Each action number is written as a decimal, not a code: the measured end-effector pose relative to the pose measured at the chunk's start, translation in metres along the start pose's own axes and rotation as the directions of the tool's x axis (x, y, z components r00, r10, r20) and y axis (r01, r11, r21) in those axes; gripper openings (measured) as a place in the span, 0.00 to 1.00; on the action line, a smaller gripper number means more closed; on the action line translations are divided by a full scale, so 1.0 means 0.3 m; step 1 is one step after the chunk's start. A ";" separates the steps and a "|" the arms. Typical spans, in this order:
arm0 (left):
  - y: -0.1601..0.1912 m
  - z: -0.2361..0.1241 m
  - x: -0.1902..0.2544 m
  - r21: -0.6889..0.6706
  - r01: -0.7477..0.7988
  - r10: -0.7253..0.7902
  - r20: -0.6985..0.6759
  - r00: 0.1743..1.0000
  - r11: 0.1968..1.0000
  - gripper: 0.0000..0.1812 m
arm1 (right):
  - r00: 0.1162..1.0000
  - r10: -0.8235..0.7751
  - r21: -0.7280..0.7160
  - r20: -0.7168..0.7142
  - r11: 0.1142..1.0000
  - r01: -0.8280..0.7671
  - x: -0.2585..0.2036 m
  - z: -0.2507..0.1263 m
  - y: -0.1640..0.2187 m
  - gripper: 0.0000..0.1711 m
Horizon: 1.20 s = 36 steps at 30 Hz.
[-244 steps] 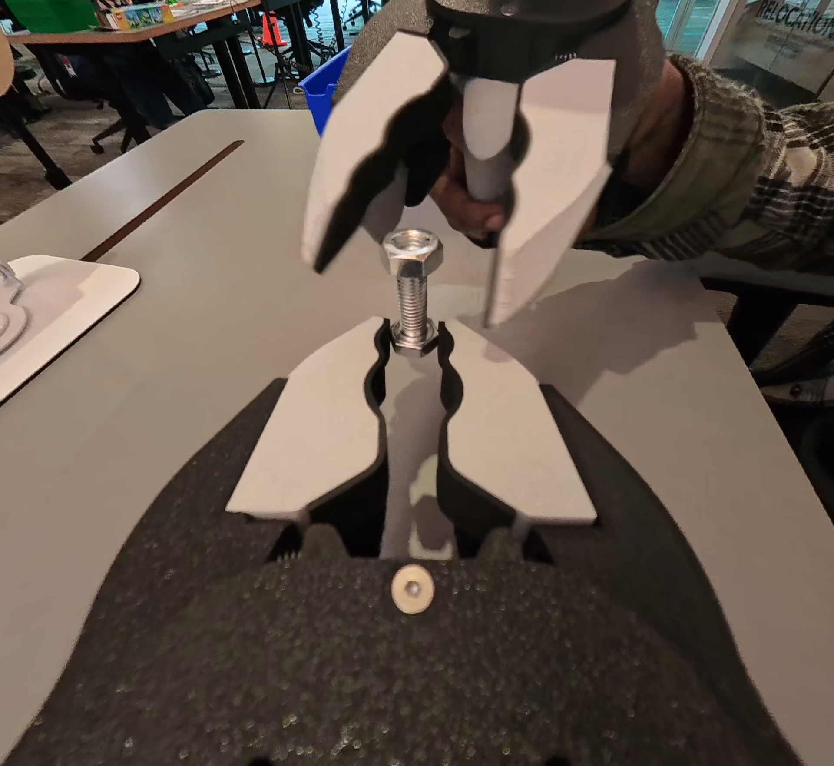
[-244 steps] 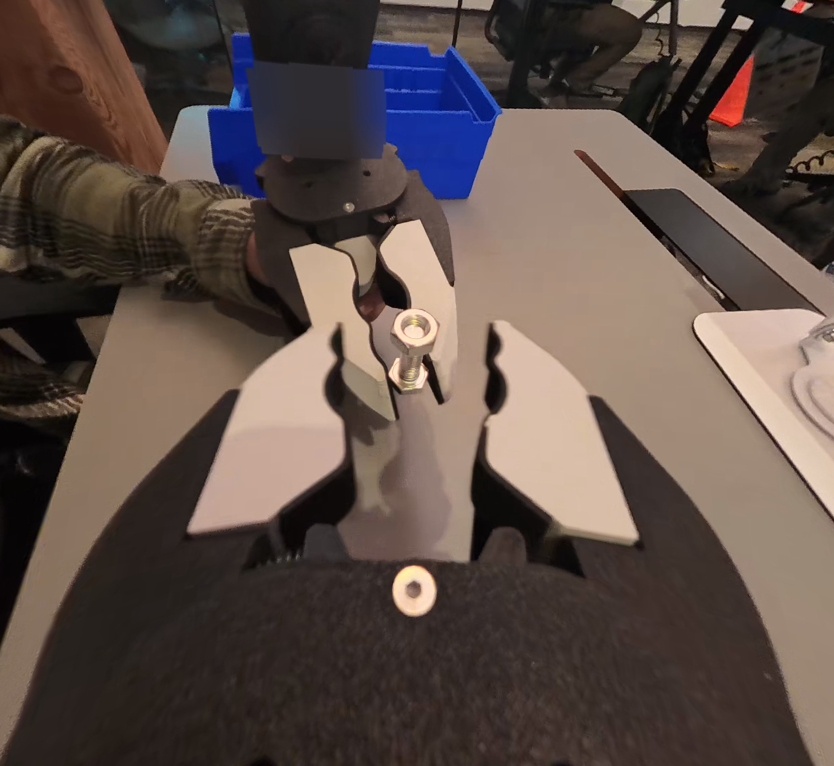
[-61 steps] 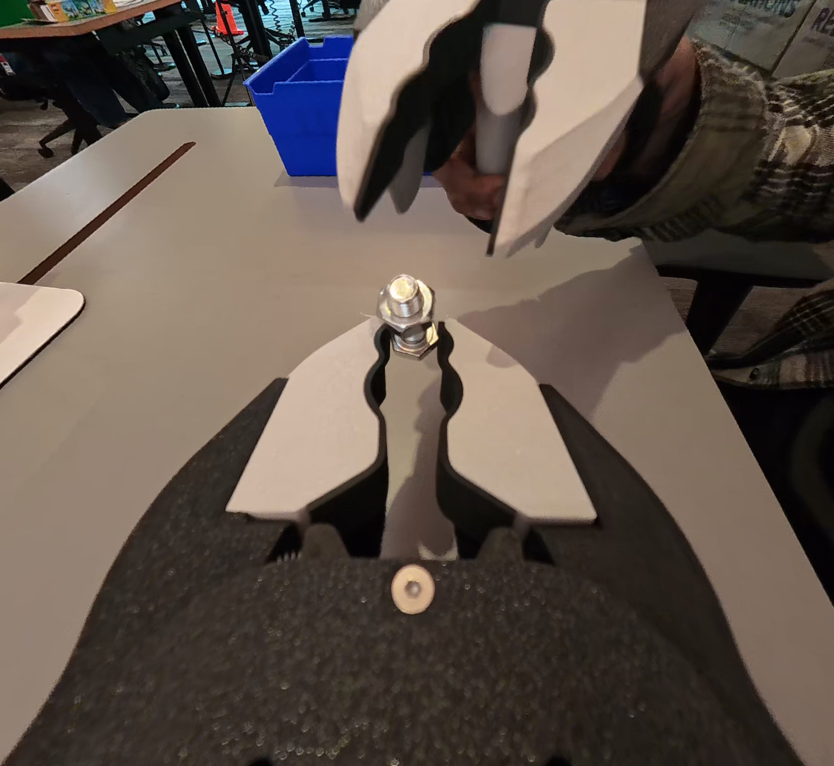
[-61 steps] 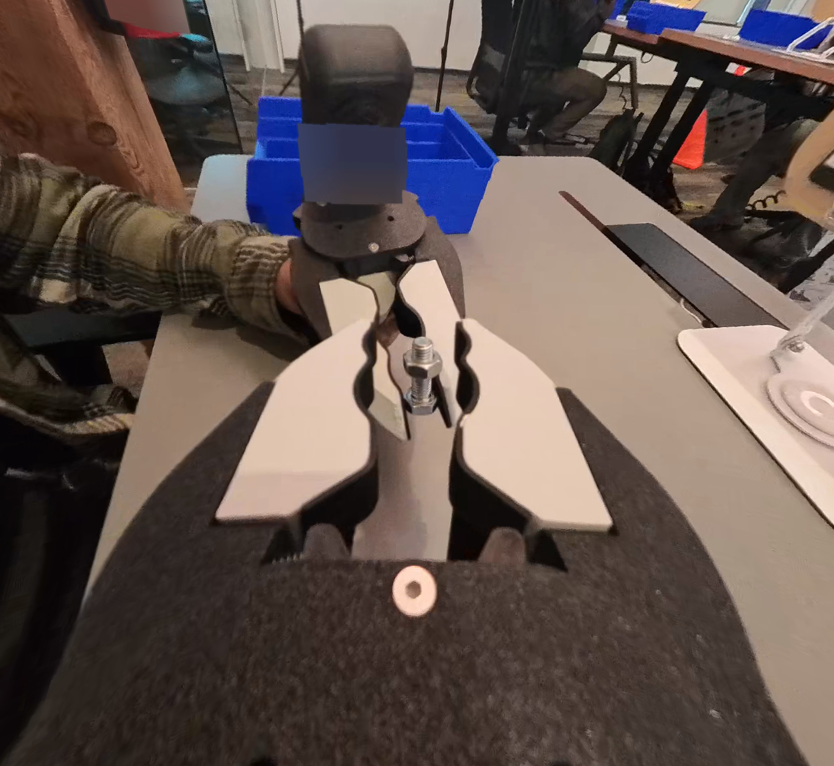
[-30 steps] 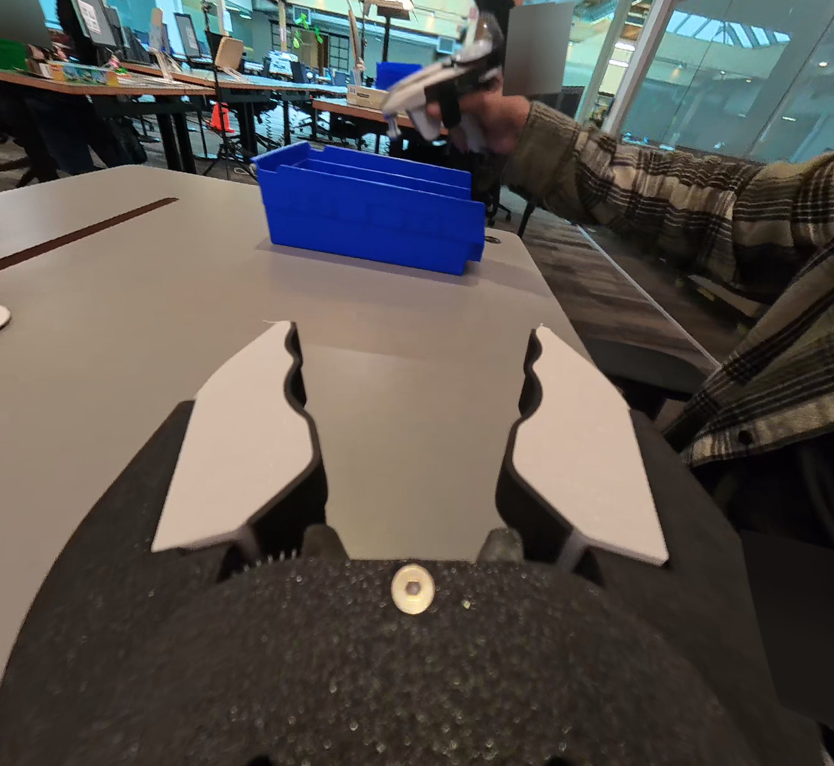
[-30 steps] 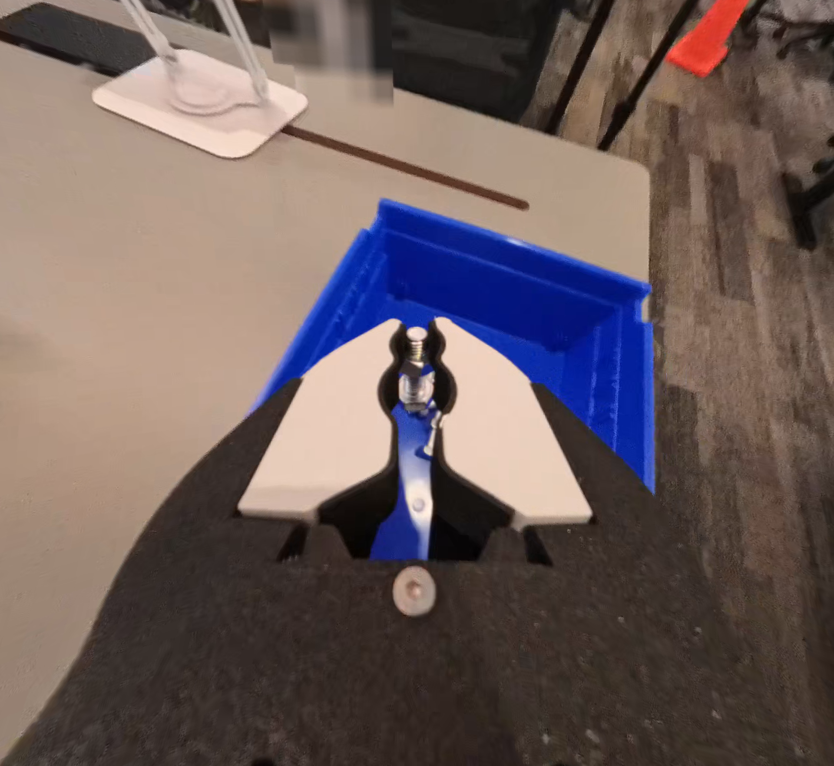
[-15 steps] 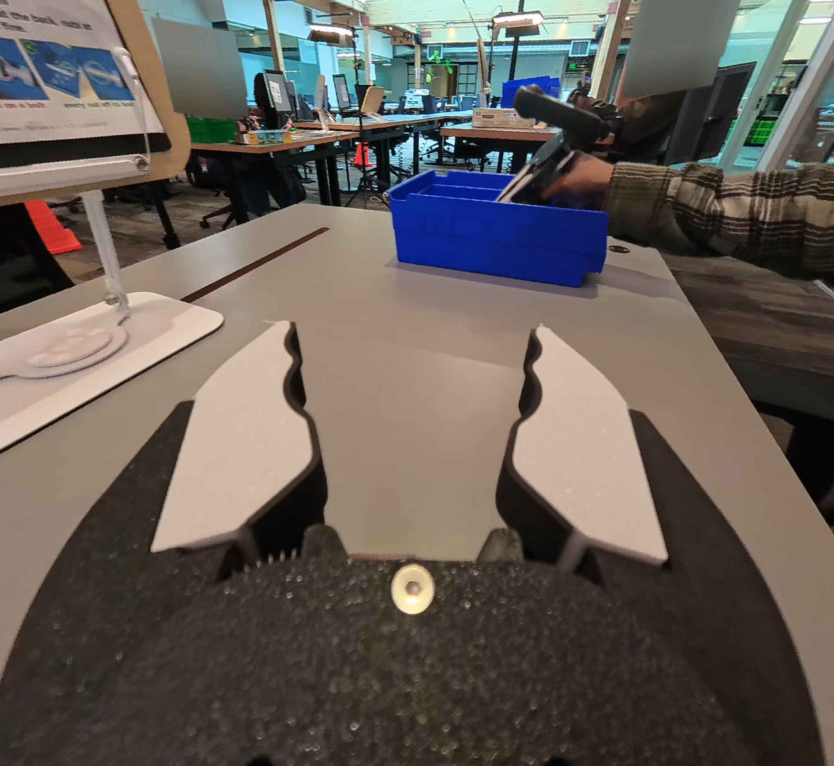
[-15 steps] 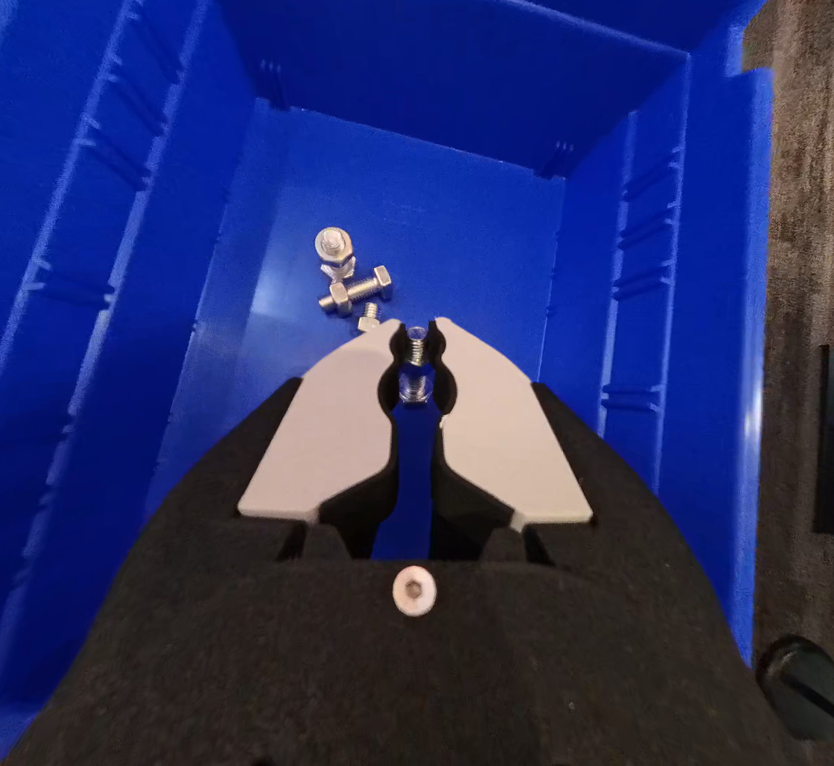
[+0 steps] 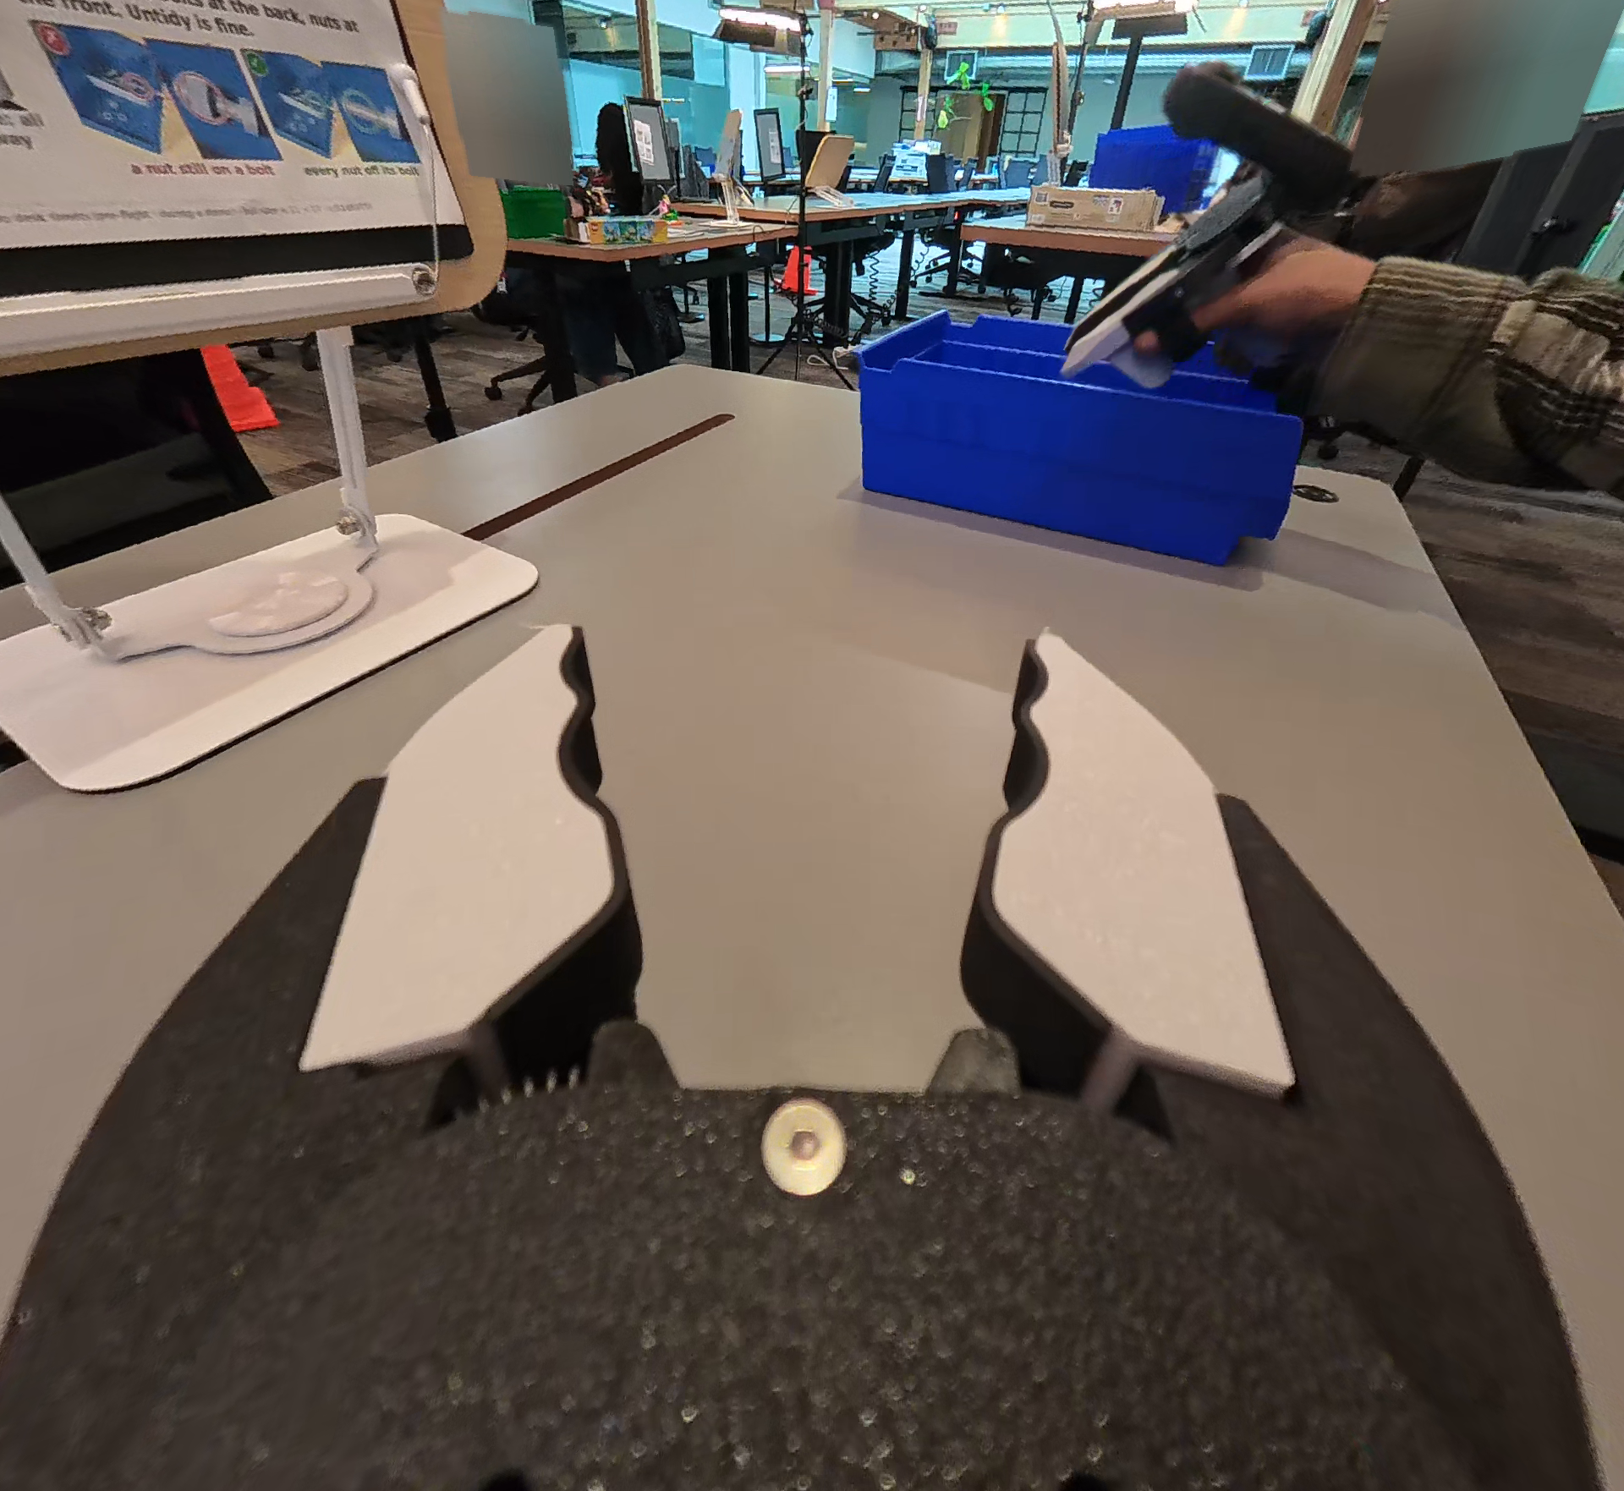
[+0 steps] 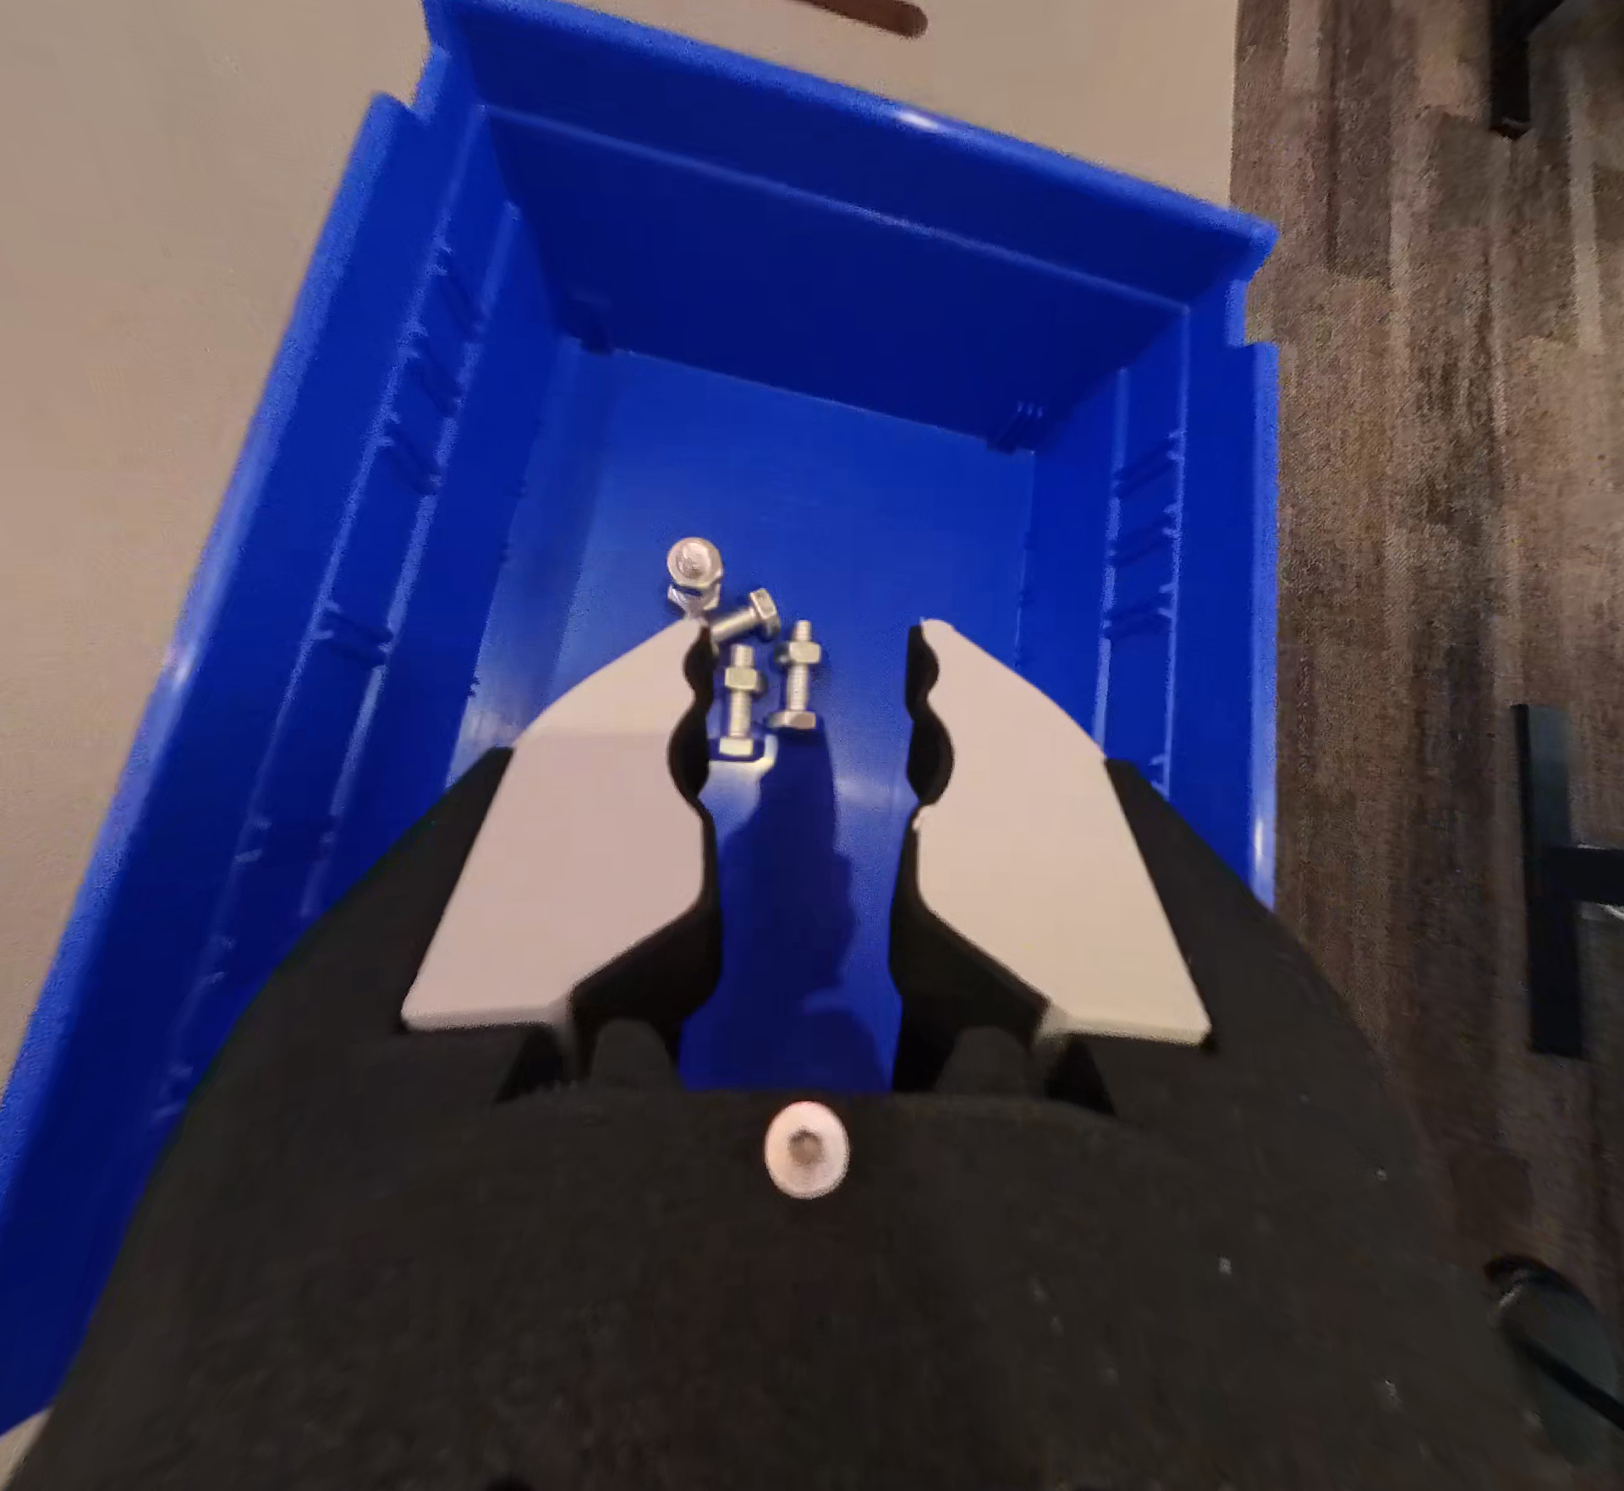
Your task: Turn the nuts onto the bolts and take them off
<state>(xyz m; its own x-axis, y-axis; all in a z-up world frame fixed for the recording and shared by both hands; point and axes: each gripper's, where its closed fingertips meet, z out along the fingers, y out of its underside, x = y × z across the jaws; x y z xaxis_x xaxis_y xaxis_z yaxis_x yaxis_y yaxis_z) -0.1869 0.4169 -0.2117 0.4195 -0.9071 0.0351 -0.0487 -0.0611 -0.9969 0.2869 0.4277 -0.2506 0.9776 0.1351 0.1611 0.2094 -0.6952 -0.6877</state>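
Note:
Several silver bolts with nuts on them lie on the floor of a blue bin (image 10: 817, 289): one (image 10: 798, 677) between my right fingers' tips, one (image 10: 739, 698) beside it, one (image 10: 747, 616) crosswise, one (image 10: 694, 575) standing on end. My right gripper (image 10: 801, 640) is open and empty above them. In the left wrist view the bin (image 9: 1054, 447) stands at the table's far right, with the right gripper (image 9: 1134, 337) over it. My left gripper (image 9: 804, 649) is open and empty above the bare grey table (image 9: 791, 570).
A white stand (image 9: 255, 640) holding an instruction sheet (image 9: 202, 43) is at the left of the table. A dark slot (image 9: 598, 478) runs across the table top. The table's right edge and the floor (image 10: 1424, 482) lie just past the bin. Left tips to right tips: about 50 cm.
My right gripper has opened and let go of the bolt with its nut, which now lies in the bin. It has also pulled back higher above the bin. The left gripper has turned slightly left.

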 end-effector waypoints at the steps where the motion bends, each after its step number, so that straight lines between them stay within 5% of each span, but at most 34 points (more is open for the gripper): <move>1: -0.002 -0.002 -0.003 0.001 0.003 -0.003 0.002 1.000 1.000 0.50 | 1.000 0.003 0.018 -0.003 1.000 -0.003 -0.004 -0.026 -0.016 0.30; 7: -0.010 -0.011 -0.019 -0.009 -0.014 0.014 0.036 0.999 1.000 0.50 | 1.000 0.020 0.163 -0.010 0.986 -0.018 -0.056 -0.190 -0.075 0.51; 16: -0.063 -0.102 -0.060 -0.050 -0.061 0.071 0.210 0.975 0.997 0.48 | 0.998 0.039 0.365 0.056 0.929 -0.056 -0.184 -0.367 -0.052 0.53; 24: -0.132 -0.308 -0.073 -0.091 0.024 0.018 0.436 0.900 0.996 0.48 | 0.993 0.071 0.455 0.093 0.884 -0.106 -0.278 -0.395 -0.020 0.53; 36: -0.153 -0.605 -0.040 -0.002 0.203 -0.167 0.561 0.810 0.979 0.47 | 0.992 0.065 0.495 0.105 0.862 -0.109 -0.388 -0.383 -0.017 0.53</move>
<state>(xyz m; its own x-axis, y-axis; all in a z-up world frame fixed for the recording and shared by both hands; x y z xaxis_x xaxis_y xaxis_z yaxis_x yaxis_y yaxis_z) -0.3541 0.3549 -0.1536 0.8570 -0.4911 0.1561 0.0361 -0.2450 -0.9689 0.1699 0.3345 -0.1845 0.9857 0.1634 0.0407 0.0834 -0.2642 -0.9609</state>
